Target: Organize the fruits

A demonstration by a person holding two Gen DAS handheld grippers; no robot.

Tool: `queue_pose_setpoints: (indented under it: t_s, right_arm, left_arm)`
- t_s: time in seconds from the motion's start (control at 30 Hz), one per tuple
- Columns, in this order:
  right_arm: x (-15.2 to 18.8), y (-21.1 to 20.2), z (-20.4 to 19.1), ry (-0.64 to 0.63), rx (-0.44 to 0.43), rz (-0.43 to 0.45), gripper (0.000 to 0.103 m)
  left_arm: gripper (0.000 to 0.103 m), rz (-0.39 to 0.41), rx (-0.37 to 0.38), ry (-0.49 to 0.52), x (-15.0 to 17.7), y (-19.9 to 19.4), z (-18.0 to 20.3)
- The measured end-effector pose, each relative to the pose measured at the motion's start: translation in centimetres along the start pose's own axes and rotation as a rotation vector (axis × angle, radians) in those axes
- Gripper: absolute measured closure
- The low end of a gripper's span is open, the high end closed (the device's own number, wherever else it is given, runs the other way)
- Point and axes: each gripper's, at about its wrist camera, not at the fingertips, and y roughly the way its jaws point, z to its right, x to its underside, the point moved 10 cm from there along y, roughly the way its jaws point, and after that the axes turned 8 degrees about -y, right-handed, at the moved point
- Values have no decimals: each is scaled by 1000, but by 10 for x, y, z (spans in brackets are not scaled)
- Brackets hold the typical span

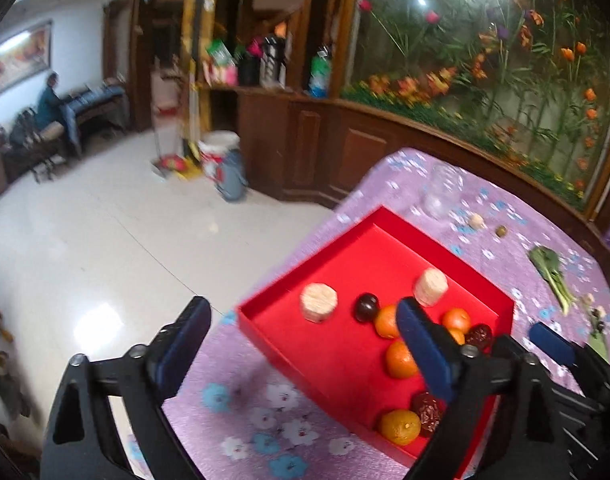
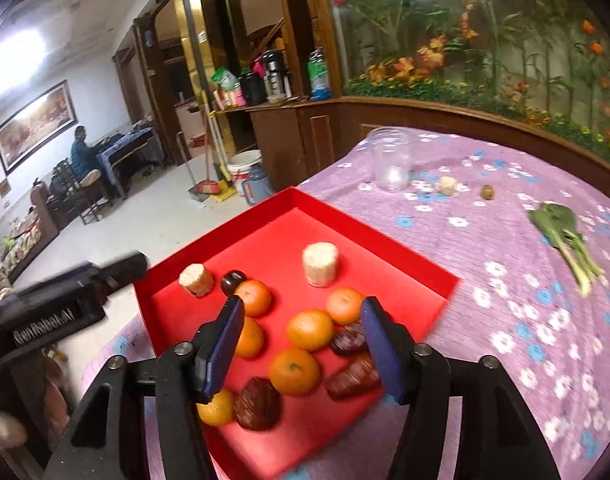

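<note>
A shallow red tray (image 2: pixel 385 240) lay on the desk, holding six tangerines (image 2: pixel 310 330), two pale corn chunks (image 2: pixel 320 264), perhaps three wrinkled dates (image 2: pixel 258 403) and a dark plum (image 2: pixel 230 282).

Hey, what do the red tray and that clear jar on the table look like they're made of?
The shallow red square tray looks like matte cardboard or thin plastic: flat colour, crisp folded-looking walls, no shine. The clear round jar looks like glass or clear plastic: the flowered purple tablecloth shows through it; blur leaves it open.
</note>
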Motion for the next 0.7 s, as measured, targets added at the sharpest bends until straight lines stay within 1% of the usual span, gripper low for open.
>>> queue_pose_setpoints:
  t_s: [0.07,0.17,0.23,0.3,0.37,0.7]
  right_arm:
    - [5,-12,6,6,23,18,28]
    - [14,-27,11,9,45,29,27]
    - [18,-35,10,2,55,33,27]
    - [22,-43,9,-5,68,43,24]
    - [26,-49,10,-7,71,50,22]
    - [46,-73,12,1,84,55,19]
  left_arm:
    - [8,16,-10,6,0,-9,1]
    - [8,14,-4,19,4,-19,7]
    - [8,23,-20,32,7,-25,9]
    - [8,32,-35,53,10,-31,14]
    - [8,31,-35,68,14,-37,19]
    - [8,14,-27,139,35,-49,47]
